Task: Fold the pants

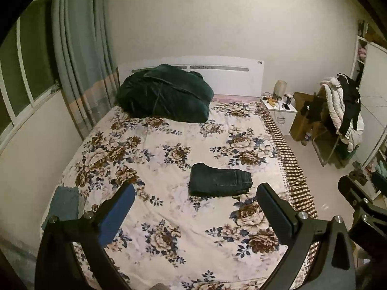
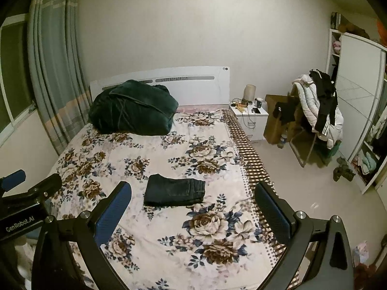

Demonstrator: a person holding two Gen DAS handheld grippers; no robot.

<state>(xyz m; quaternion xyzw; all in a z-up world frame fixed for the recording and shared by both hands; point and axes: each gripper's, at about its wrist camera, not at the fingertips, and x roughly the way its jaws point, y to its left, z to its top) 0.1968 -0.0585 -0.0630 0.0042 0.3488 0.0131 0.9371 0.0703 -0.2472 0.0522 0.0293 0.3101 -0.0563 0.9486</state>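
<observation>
Dark pants [image 1: 220, 180] lie folded into a small flat stack on the floral bedspread [image 1: 150, 159], also seen in the right wrist view [image 2: 174, 190]. My left gripper [image 1: 196, 207] is open and empty, raised above the near part of the bed, short of the pants. My right gripper [image 2: 192, 204] is open and empty, held high above the bed's near right side. The right gripper's body shows at the left wrist view's right edge [image 1: 358, 198]. The left gripper's body shows at the right wrist view's left edge [image 2: 26, 193].
A dark green bundled quilt [image 1: 164, 94] sits by the white headboard [image 1: 232, 75]. A blue-grey folded cloth [image 1: 64, 204] lies at the bed's near left corner. A nightstand [image 1: 280, 111], a clothes-laden chair [image 1: 338, 118] and a wardrobe [image 2: 358, 101] stand on the right.
</observation>
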